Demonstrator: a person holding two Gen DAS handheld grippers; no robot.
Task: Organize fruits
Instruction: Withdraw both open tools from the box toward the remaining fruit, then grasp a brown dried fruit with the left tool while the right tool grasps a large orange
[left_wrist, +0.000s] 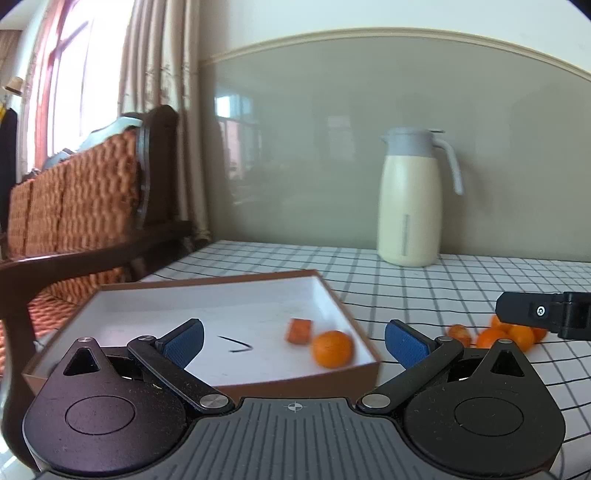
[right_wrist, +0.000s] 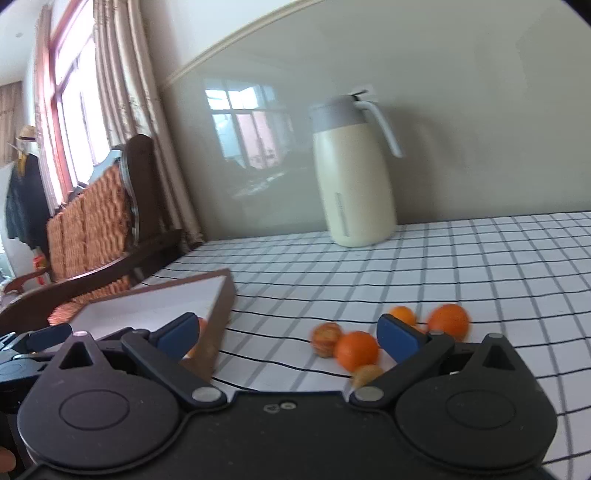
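Nearest of all, the left gripper (left_wrist: 293, 341) is hovering with its jaws spread wide and nothing between its blue pads (left_wrist: 183, 341), low over the near wall of a shallow brown box (left_wrist: 295, 382) with a white floor. Inside that box, toward its right near corner, an orange (left_wrist: 332, 349) is resting just beside a smaller, darker reddish fruit (left_wrist: 298, 331), both blurred. The right gripper (right_wrist: 291, 338) is likewise gaping open and gripping nothing, hanging over the checked cloth of the counter (right_wrist: 461, 269) to the right of the box. Just ahead of it a loose cluster of fruit is lying on the cloth: a bright orange (right_wrist: 356, 350) touching a brownish, ridged fruit (right_wrist: 325, 339) on its left, a small tan one (right_wrist: 367, 373) nearer, and two more oranges (right_wrist: 447, 320) partly hidden behind the right pad. Farther back a cream jug (right_wrist: 354, 177) with a grey lid and handle is standing upright near the wall. To the far left a dark wooden chair (left_wrist: 92, 206) with a woven orange cushion is sitting beside the counter, before curtains (left_wrist: 159, 62) and a bright window.
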